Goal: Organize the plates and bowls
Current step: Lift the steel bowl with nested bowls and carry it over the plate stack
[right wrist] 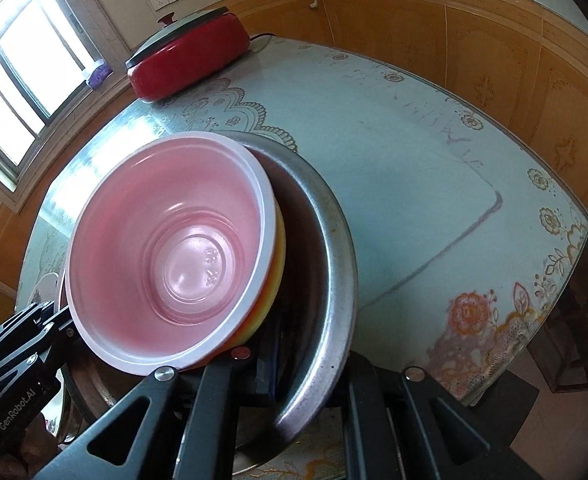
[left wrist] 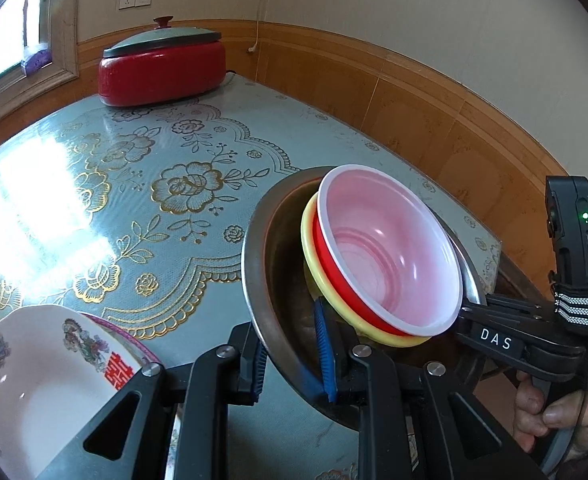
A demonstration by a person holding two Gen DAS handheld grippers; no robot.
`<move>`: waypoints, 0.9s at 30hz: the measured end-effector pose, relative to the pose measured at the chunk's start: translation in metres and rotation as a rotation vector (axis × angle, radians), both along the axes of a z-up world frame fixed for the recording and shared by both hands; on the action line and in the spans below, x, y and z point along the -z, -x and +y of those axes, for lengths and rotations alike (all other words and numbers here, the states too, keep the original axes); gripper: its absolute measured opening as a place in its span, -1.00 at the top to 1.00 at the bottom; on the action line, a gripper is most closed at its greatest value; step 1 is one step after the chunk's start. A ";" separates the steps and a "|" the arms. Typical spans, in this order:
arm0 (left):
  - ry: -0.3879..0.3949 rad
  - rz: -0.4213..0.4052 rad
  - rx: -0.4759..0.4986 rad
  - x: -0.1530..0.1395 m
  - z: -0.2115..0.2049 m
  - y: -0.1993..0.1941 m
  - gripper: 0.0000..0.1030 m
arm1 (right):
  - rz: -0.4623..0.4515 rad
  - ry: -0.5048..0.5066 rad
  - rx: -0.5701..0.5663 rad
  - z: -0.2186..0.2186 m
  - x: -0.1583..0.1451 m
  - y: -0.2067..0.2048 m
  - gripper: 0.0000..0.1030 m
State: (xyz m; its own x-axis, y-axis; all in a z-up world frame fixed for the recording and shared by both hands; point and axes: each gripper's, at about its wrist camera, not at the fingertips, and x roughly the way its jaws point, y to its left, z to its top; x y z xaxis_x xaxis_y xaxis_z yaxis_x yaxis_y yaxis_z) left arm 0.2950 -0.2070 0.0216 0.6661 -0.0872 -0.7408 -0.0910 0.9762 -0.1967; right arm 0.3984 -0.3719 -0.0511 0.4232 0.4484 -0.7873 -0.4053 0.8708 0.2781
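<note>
Left gripper (left wrist: 289,364) and right gripper (right wrist: 261,372) both clenched on metal basin (left wrist: 253,280) rim. Nested plastic bowls (left wrist: 390,248) tilted, apparently loose; keep basin level.

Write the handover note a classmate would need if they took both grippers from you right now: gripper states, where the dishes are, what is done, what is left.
Left gripper: shut on the metal basin rim.
Right gripper: shut on the opposite rim of the basin.
Basin is tilted, with the red bowl nested in the yellow bowl inside it.
Done: plastic bowls stacked in the basin.
Left: set the basin down level; the white porcelain bowl on the table is still separate.
</note>
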 end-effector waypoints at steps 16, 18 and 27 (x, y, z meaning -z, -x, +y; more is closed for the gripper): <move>-0.020 -0.091 -0.097 -0.036 0.034 0.051 0.57 | -0.104 -0.011 -0.125 0.041 -0.044 0.027 0.86; -0.023 -0.103 -0.122 -0.041 0.042 0.058 0.56 | -0.112 -0.017 -0.156 0.051 -0.051 0.030 0.86; -0.036 -0.136 -0.310 -0.053 0.088 0.115 0.57 | -0.142 0.008 -0.371 0.122 -0.067 0.057 0.85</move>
